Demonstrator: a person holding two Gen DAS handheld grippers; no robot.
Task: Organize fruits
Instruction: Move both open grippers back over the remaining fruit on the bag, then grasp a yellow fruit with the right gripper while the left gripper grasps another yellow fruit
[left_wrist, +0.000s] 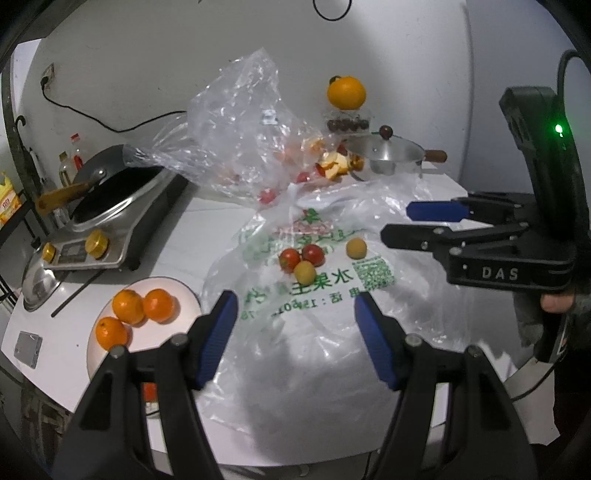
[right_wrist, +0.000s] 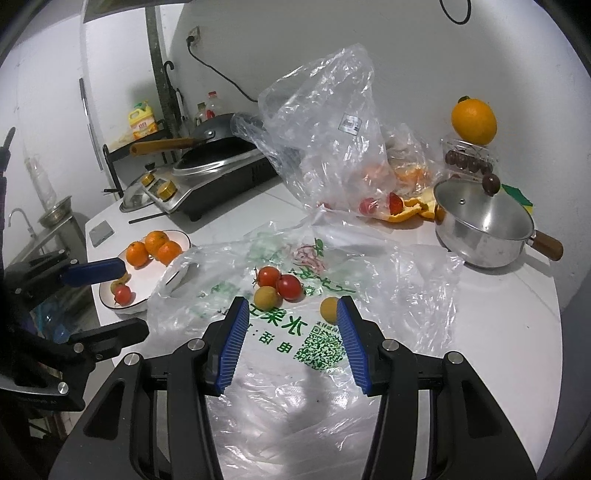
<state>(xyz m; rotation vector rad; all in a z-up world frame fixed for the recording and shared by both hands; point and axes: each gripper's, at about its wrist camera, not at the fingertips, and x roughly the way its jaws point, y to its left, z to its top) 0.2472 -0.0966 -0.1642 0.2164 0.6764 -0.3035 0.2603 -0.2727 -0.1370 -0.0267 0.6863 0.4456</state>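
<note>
Left gripper nearest, jaws spread, nothing between the pads; it hangs over the near part of a flat printed bag on the white counter. Right gripper likewise spread and empty, over the same bag; one yellow fruit sits just beside its right pad, whether touching cannot be told. In the left wrist view the right gripper enters from the right, held by a hand. Mid-bag: two red tomatoes touching each other, a second yellow fruit against them, the first yellow fruit lying apart to the right. Left of the bag, a white plate holds three oranges; the right wrist view also shows a red tomato at the plate's near edge. Beyond the plate: a stove with a dark pan on it. Behind the printed bag, a crumpled clear bag stands up, with red fruit and orange peel at its base. Right of it, a lidded steel pot. Farthest, by the wall, a large orange rests on a clear box of dark round fruit.
</note>
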